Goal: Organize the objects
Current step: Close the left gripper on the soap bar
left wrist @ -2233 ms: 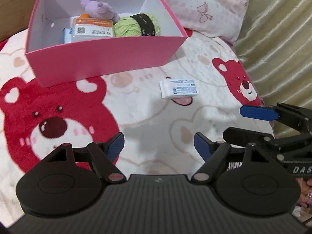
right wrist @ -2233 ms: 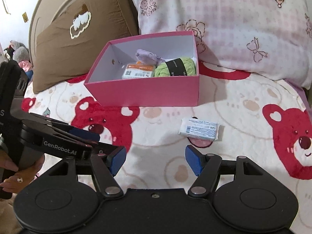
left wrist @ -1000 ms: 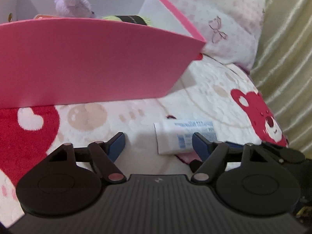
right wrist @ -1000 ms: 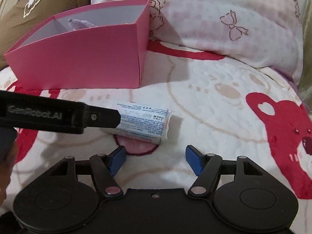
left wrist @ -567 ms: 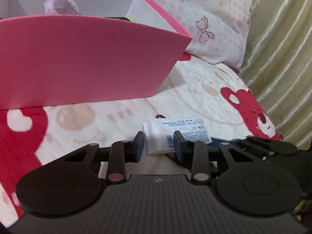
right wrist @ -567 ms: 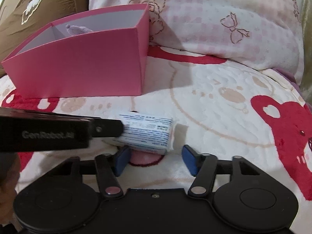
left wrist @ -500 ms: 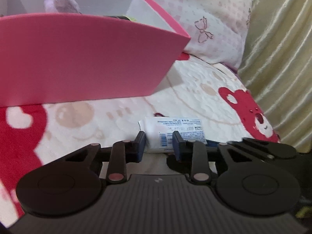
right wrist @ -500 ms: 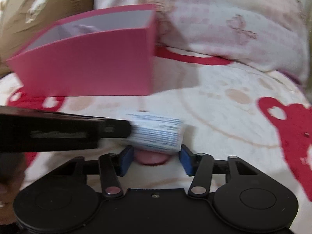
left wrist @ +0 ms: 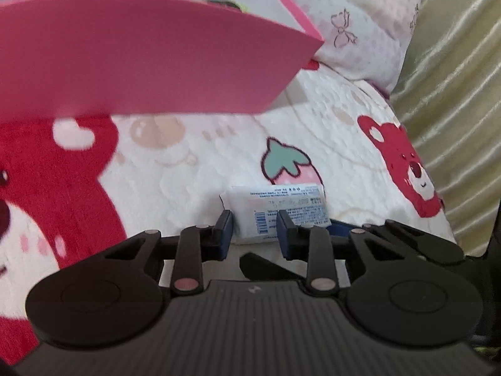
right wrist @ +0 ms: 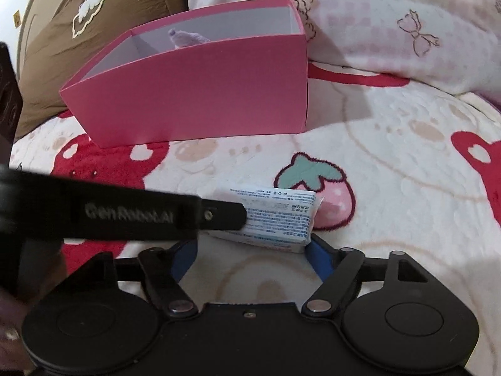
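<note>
The left gripper (left wrist: 254, 230) has its blue-padded fingers (left wrist: 226, 230) closed in tight on the near end of a small white packet (left wrist: 283, 208) printed with blue text and a barcode, so the packet is pinched between them and stands out forward from the tips. From the right wrist view the same gripper reaches in from the left as a long black bar, its tip lying over the packet's left part. The right gripper (right wrist: 250, 255) sits just below the packet with its fingers (right wrist: 321, 258) spread wide; its jaws have just been opening, and the packet's lower edge lies above the gap between them, with neither pad seen pressing on it. The packet is held low over a plush bedspread (right wrist: 391, 169) patterned with red bears, close beside a pink strawberry motif (right wrist: 316, 192) that shows just beyond its far right corner. Further out stands an open pink box (right wrist: 203, 94) with a white inside, resting on the bedspread well apart from the packet; a lilac plush toy (right wrist: 184, 39) peeks above its rim. Behind the box lie a brown pillow (right wrist: 94, 22) and a pale pink checked pillow (right wrist: 391, 18), and a gold curtain (left wrist: 454, 94) hangs at the right of the left wrist view.
</note>
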`<state>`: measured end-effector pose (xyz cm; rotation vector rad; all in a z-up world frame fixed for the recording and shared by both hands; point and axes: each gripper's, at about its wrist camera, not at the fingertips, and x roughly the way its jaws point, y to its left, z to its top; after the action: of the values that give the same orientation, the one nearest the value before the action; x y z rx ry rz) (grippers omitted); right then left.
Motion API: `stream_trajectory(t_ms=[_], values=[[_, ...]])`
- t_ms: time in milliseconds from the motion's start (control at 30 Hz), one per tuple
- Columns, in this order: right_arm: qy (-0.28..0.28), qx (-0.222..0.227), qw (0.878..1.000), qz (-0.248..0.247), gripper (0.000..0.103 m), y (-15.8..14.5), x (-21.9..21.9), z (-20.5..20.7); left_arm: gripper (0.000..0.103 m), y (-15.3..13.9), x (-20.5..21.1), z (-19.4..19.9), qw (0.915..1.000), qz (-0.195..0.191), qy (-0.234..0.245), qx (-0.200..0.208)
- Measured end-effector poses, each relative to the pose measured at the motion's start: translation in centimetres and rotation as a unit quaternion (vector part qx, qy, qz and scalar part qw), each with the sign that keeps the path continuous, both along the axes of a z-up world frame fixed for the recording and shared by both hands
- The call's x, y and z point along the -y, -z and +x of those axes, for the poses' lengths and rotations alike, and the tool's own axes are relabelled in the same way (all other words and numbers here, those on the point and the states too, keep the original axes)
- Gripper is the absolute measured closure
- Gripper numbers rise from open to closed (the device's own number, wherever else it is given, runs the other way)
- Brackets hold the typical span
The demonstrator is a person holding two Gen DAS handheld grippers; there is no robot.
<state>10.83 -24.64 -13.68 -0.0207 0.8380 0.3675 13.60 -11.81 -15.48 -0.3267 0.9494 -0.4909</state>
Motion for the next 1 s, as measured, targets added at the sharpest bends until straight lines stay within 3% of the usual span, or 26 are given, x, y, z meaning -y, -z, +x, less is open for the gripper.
stream_trajectory(t_ms=[167, 300, 433, 533, 700, 867, 1000], values=[[0.006, -0.004, 1.000, -0.005, 0.019, 0.4, 0.4, 0.3, 0.074, 0.2, -1.1, 0.9, 0.9995, -0.012, -0.015, -0.025], [0.016, 0.005, 1.000, -0.024, 0.015, 0.8, 0.1, 0.3, 0.074, 0.1, -1.9, 1.4, 0.9995, -0.011, -0.025, -0.014], [0.012, 0.012, 1.000, -0.026, 0.012, 0.7, -0.3, 0.1, 0.075, 0.9, -2.2, 1.6, 0.9987, -0.043, -0.022, -0.019], [0.010, 0.012, 1.000, -0.019, 0.012, 0.7, -0.4, 0.1, 0.075, 1.6, -2.2, 1.8, 0.9957, -0.077, -0.019, -0.047], [0.004, 0.021, 0.999, -0.048, 0.012, 1.0, -1.1, 0.0, 0.075, 1.7, -1.8, 1.7, 0.9961, -0.073, -0.025, -0.043], [0.006, 0.022, 0.997, -0.069, 0.012, 1.5, -1.4, 0.3, 0.076, 1.4, -1.2, 1.4, 0.9986, -0.043, -0.023, -0.021], [-0.003, 0.025, 0.998, -0.066, 0.012, 1.4, -1.8, 0.2, 0.076, 1.6, -1.4, 1.5, 0.9976, -0.059, -0.022, -0.031]])
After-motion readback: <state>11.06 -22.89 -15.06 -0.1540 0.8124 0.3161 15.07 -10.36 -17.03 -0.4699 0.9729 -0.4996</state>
